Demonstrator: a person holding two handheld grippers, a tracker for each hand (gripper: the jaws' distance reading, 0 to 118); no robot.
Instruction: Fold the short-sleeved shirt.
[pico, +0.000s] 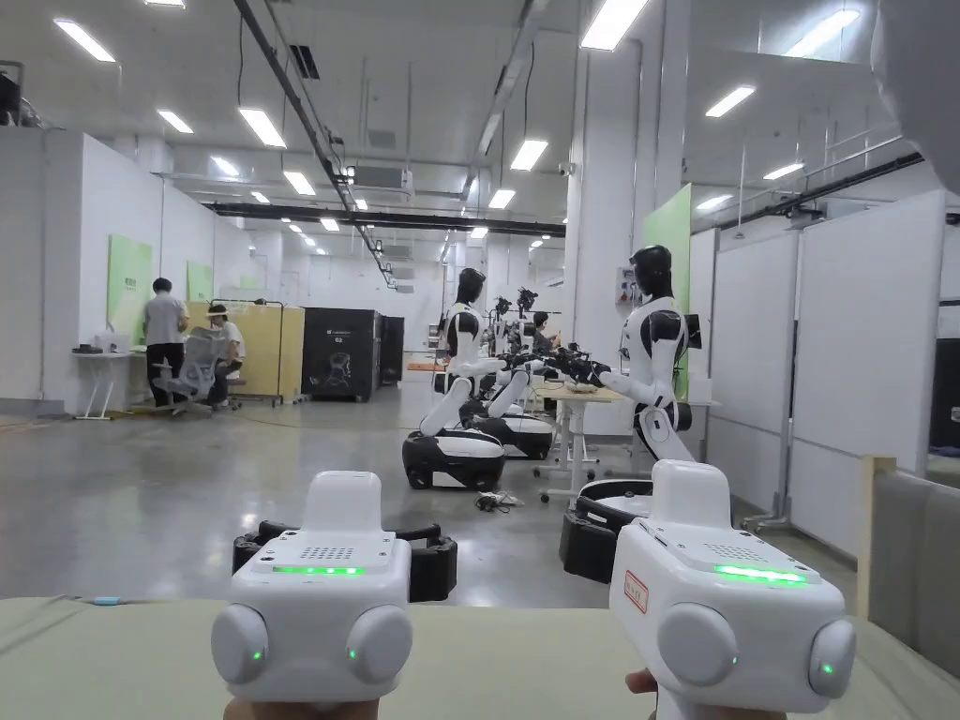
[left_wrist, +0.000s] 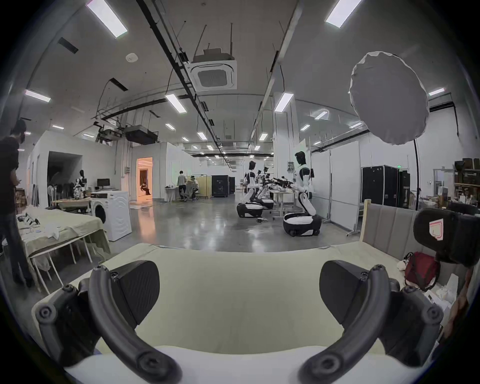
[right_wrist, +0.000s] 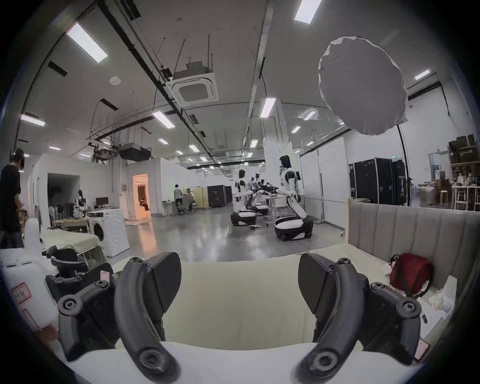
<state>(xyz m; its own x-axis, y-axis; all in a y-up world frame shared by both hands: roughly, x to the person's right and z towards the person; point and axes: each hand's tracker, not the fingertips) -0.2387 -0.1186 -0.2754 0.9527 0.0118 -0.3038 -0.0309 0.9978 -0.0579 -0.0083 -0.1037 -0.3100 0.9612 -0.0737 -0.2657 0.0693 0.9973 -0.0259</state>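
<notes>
Pale green cloth-covered work surface (pico: 525, 656) lies near; left gripper (left_wrist: 239, 285) and right gripper (right_wrist: 239, 280) are held level, jaws wide, nothing gripped; folding seems unstarted; lowering towards a shirt is called for.

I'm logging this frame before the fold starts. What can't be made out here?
- Short-sleeved shirt: cannot be made out on the green-covered surface; a white strip at the bottom edge is cut off.
- Left gripper and right gripper: in the head view their housings hide the jaws.
- Red bag: contents hidden.
</notes>
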